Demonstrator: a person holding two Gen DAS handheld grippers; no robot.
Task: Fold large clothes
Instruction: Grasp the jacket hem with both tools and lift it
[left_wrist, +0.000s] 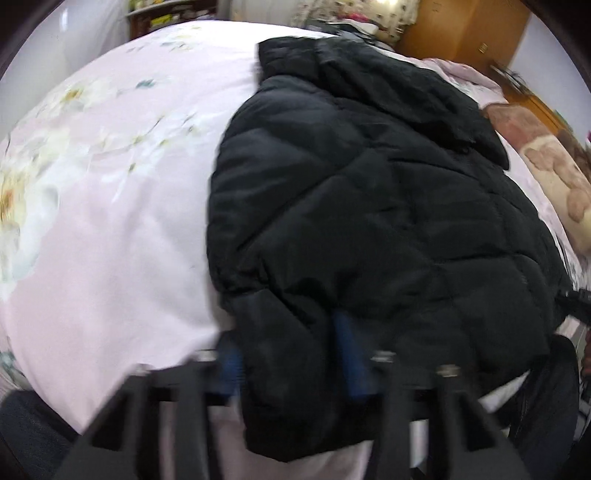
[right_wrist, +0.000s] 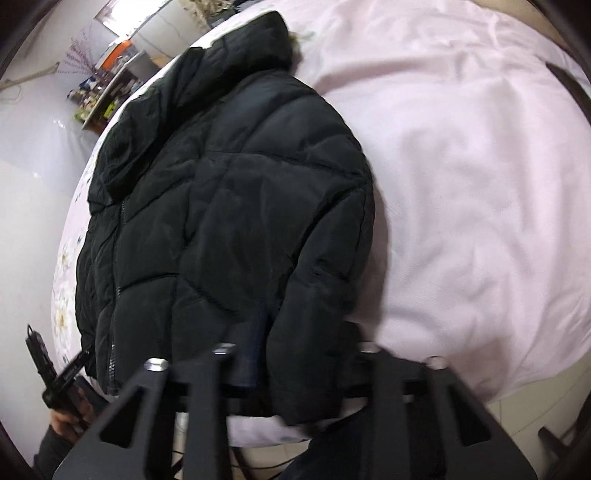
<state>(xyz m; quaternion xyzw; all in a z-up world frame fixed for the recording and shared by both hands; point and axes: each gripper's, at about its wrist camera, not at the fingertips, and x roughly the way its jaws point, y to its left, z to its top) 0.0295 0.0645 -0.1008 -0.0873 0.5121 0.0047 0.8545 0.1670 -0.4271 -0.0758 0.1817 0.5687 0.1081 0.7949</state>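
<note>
A black quilted puffer jacket (left_wrist: 369, 192) lies on a pink floral bed (left_wrist: 110, 221), collar toward the far end. My left gripper (left_wrist: 291, 354) is shut on the jacket's lower left part, a sleeve or hem corner bunched between the blue pads (left_wrist: 349, 354). In the right wrist view the same jacket (right_wrist: 221, 192) lies front up with its zipper at the left. My right gripper (right_wrist: 295, 354) is shut on the jacket's lower right sleeve; one blue pad (right_wrist: 255, 350) shows, the other is hidden by fabric. The left gripper (right_wrist: 55, 365) shows at the lower left.
The pink bed sheet (right_wrist: 461, 166) spreads wide to the right of the jacket. A teddy-bear print pillow (left_wrist: 554, 177) lies at the head end. A wooden wardrobe (left_wrist: 461, 29) and cluttered shelves (right_wrist: 107, 85) stand beyond the bed. The bed's near edge runs below both grippers.
</note>
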